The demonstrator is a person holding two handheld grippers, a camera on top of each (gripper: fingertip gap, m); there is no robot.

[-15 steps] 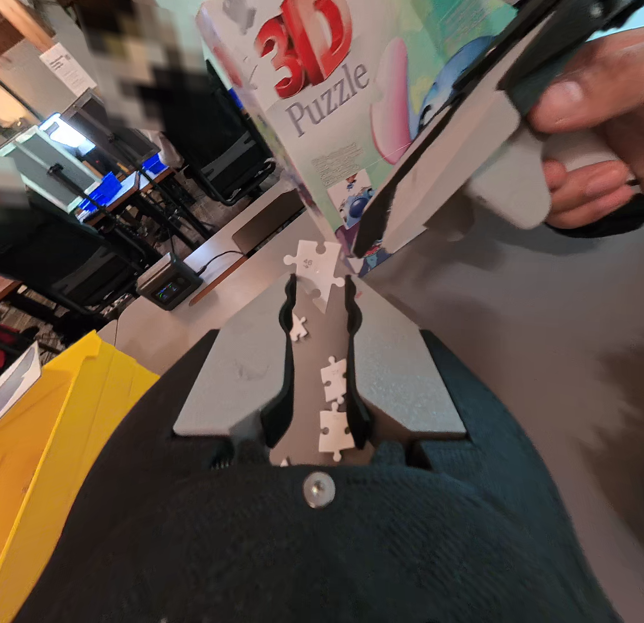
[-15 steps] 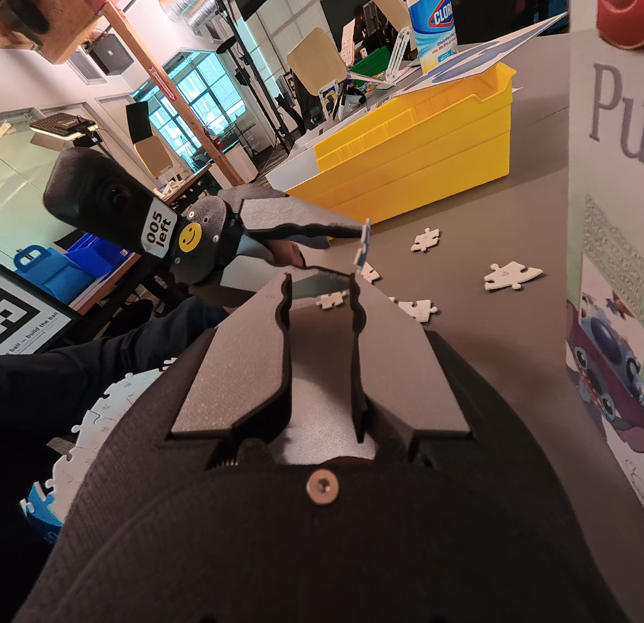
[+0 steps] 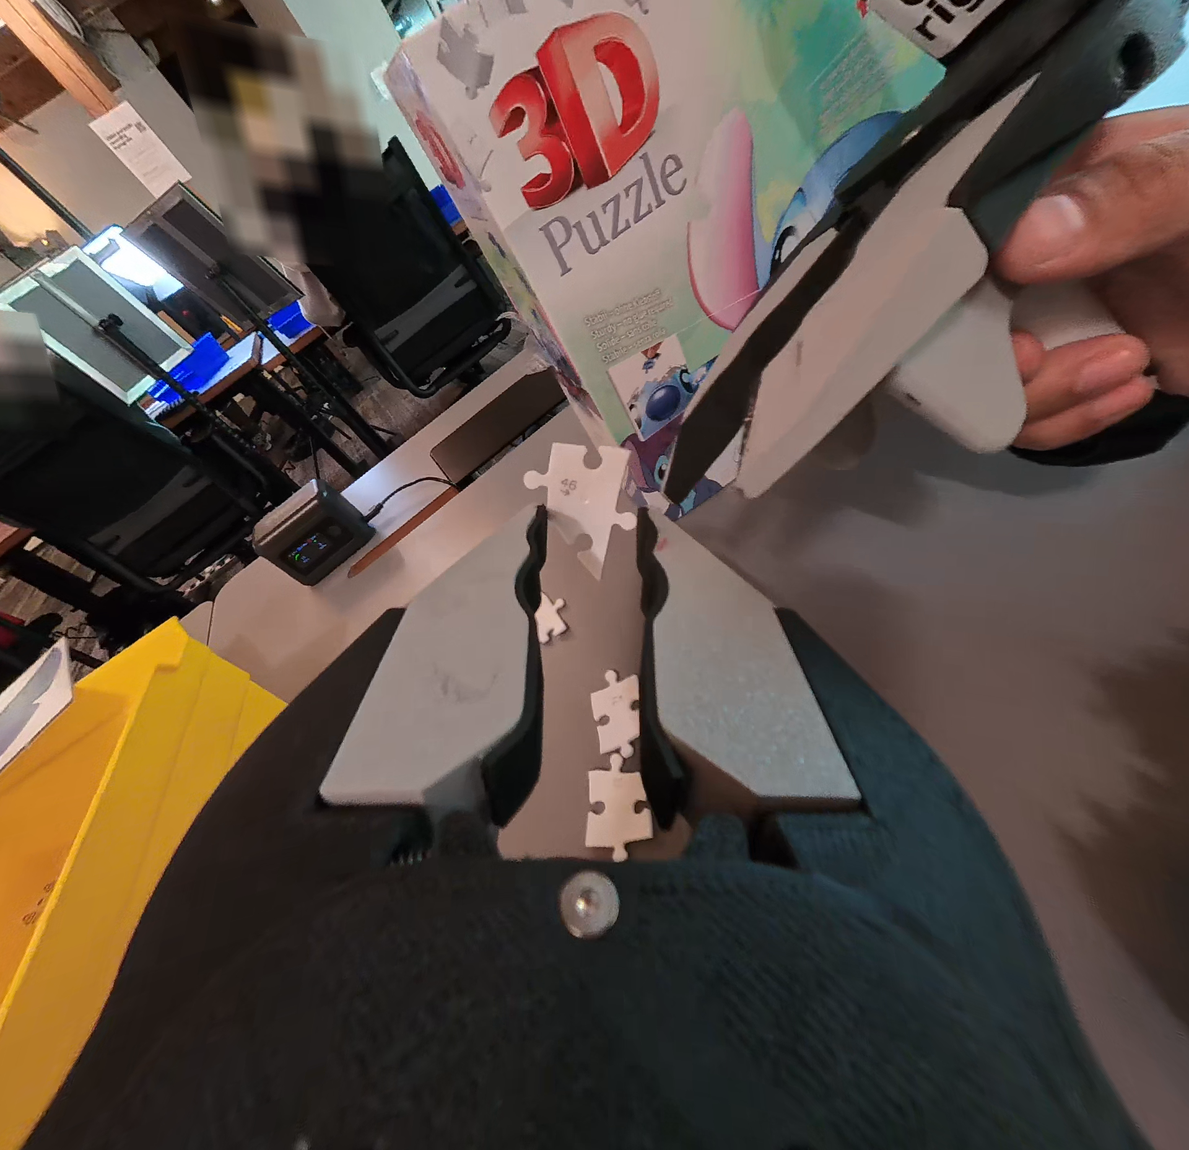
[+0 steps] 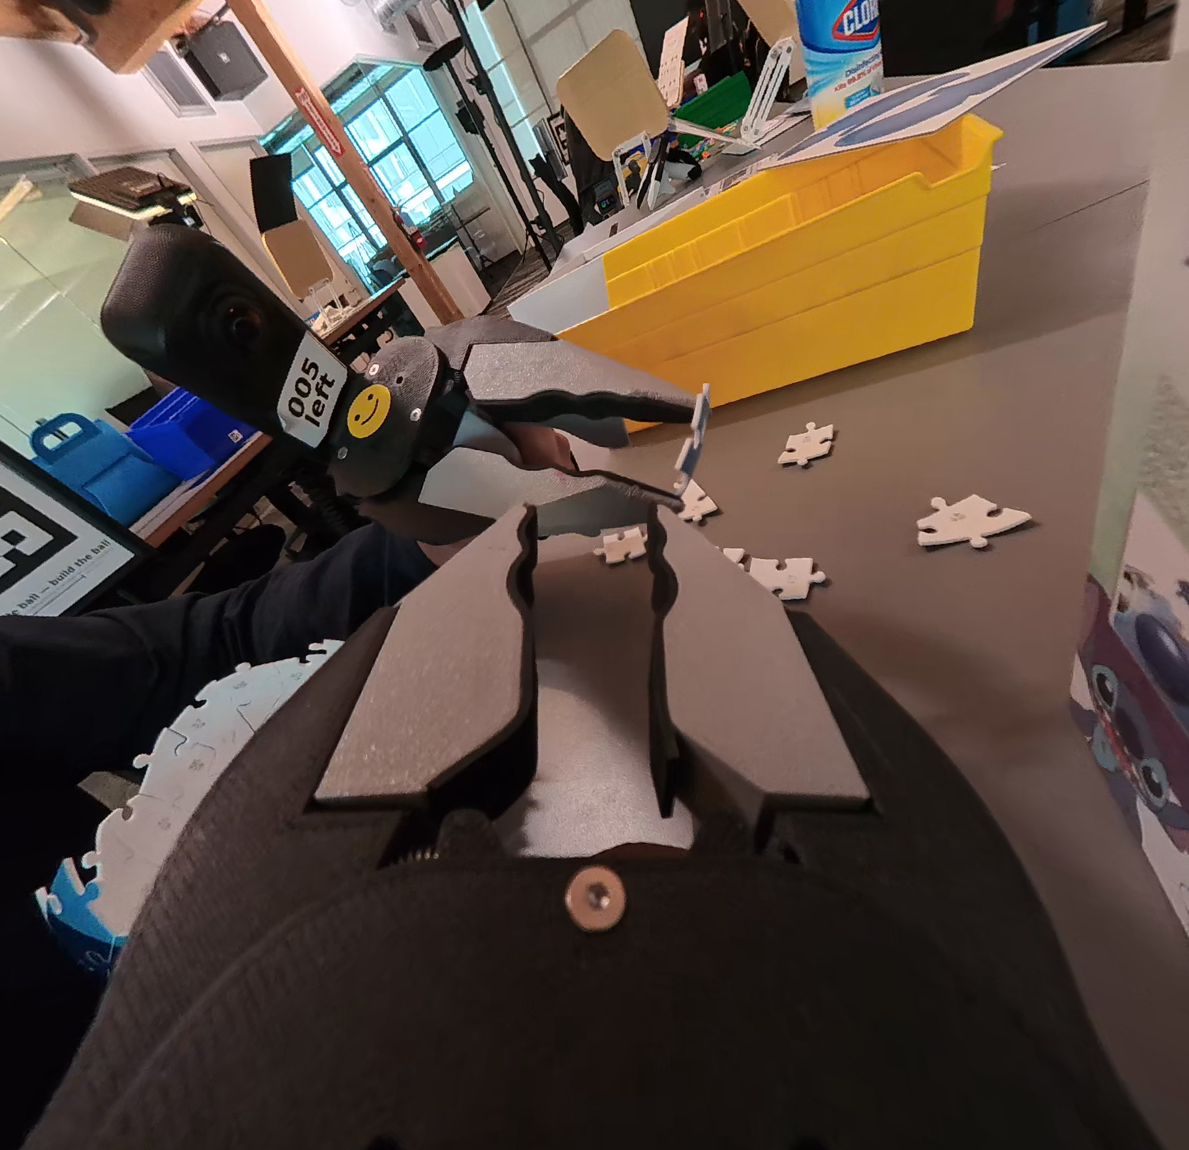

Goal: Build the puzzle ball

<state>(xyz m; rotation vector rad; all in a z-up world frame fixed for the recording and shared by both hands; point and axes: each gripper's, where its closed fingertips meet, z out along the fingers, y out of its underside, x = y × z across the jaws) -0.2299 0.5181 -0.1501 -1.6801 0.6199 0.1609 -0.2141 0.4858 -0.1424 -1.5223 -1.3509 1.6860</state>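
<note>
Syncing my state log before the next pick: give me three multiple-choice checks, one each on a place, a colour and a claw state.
1. Where is the puzzle piece that the left claw holds?
A flat on the table; B between its fingertips, in the air; C inside the puzzle box.
2. What colour is the bin?
A red; B yellow; C green.
3. How is the right claw?
A open and empty; B shut on a piece; C shut on the box.

Answers: B, the piece spans the left claw's tips, lifted; B, the bin's walls are plainly yellow; A, its fingers stand apart with nothing between them.
</note>
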